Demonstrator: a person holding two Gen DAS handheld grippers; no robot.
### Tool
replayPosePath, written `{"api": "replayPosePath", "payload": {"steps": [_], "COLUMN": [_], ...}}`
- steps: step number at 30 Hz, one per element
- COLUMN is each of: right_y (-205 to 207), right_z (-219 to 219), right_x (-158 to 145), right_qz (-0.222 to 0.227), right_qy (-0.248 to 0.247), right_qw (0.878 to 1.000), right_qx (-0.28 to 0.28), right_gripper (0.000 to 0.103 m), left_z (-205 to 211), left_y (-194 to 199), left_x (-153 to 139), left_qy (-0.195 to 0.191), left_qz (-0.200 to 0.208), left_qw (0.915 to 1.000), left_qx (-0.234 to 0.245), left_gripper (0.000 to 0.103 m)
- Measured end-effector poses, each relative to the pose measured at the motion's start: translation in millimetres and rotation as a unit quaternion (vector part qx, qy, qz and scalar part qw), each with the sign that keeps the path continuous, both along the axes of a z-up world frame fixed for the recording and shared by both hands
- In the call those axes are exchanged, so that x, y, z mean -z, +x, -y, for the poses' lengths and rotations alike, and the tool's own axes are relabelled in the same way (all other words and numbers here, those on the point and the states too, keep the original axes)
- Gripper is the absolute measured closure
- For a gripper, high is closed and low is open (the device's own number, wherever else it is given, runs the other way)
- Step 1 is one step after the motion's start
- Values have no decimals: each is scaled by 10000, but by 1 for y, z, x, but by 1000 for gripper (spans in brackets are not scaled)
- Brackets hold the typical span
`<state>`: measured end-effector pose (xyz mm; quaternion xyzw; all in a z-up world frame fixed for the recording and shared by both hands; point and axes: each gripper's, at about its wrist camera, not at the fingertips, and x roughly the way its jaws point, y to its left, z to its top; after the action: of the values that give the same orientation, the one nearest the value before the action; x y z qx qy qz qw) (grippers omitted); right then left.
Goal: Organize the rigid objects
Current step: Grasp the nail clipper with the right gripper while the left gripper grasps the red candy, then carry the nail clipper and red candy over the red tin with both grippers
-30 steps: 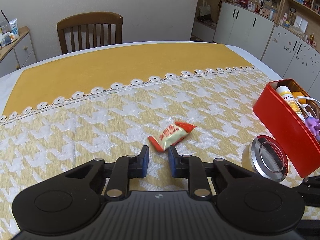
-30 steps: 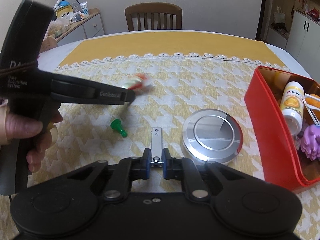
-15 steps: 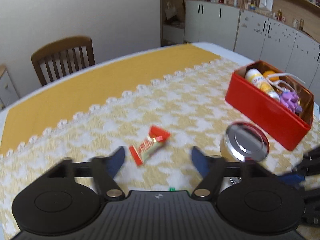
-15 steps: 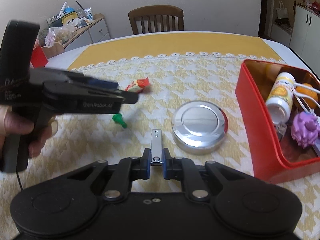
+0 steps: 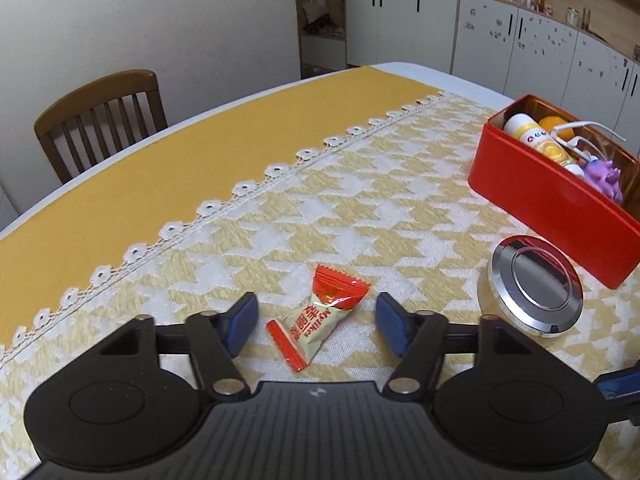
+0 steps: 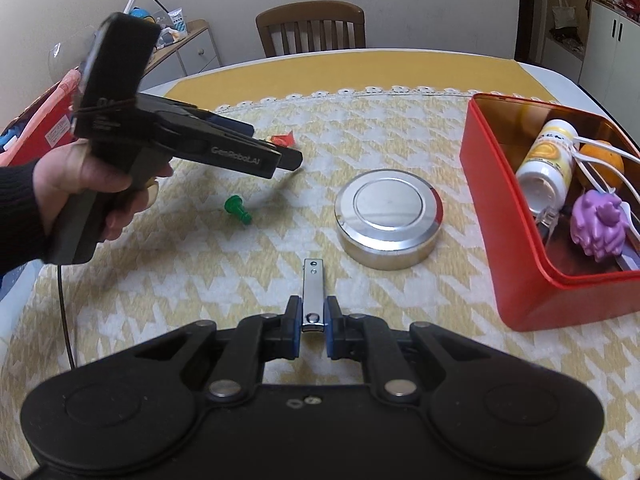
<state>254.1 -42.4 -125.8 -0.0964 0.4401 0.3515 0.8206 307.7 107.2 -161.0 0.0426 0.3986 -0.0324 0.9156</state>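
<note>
My left gripper (image 5: 316, 320) is open, its blue pads on either side of a red and cream candy packet (image 5: 318, 318) lying on the tablecloth. In the right wrist view the left gripper (image 6: 276, 160) hovers above the packet (image 6: 283, 139). My right gripper (image 6: 311, 328) is shut on a silver nail clipper (image 6: 313, 294) and holds it just above the cloth. A red tin box (image 6: 504, 216) on the right holds a bottle (image 6: 544, 156), an orange, a white cable and a purple toy (image 6: 598, 228). It also shows in the left wrist view (image 5: 540, 204).
A round silver tin (image 6: 389, 216) sits left of the red box and shows in the left wrist view (image 5: 532, 292) too. A small green piece (image 6: 236, 209) lies on the cloth. A wooden chair (image 6: 311, 28) stands at the far table edge.
My left gripper has opened wide and swung right and closer over the candy packet. My right gripper has kept the nail clipper and shifted slightly toward the red box.
</note>
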Motion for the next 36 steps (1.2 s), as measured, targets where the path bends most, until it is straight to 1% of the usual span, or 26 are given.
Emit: {"api": "replayPosePath", "payload": {"steps": [3,5,7,9,10,11,14,17,20,27,36], "right_y": [-2,-3,-3,-2,-2,-2,1,3,5,12,22], "right_z": [3,5,7,9,10,11,13,17,20,32,61], "right_x": [-1,-2,-2,-3,-3,-4,-6,-10,-15,-30,-50], "right_qz": [5,11,5,15,17,26,48,80,123,184,290], "right_qy": [0,-2,8,28,43,53,103,172,229,424,709], "right_qw": [10000,10000,10000,10000,9999,9999,9998,9997,9995,9986,9966], "right_qx": [16,37,59,84,97,109,151,182,204,238,291], "right_gripper": [92,92,92,92,92,92,92,92,92,92,92], "left_z": [2,5,10,13,15,16,17,18,18,27,58], "left_y": [1,2,3,2,1,1,-3,-9,-14,-32,-49], "left_x": [1,1,0,-1,-1,-1,-2,-5,-10,-35,-66], "left_qy": [-16,-14,57,142,175,159,145,34,-179,-641,-887], "left_qz": [36,42,44,39,37,28,3,-42,-88,-69,6], "left_qw": [10000,10000,9999,9999,9998,9999,9997,9993,9982,9939,9909], "left_qx": [23,63,95,76,40,2,-205,-372,-557,-892,-1016], "left_gripper": [49,60,68,70,74,77,80,81,81,81,81]}}
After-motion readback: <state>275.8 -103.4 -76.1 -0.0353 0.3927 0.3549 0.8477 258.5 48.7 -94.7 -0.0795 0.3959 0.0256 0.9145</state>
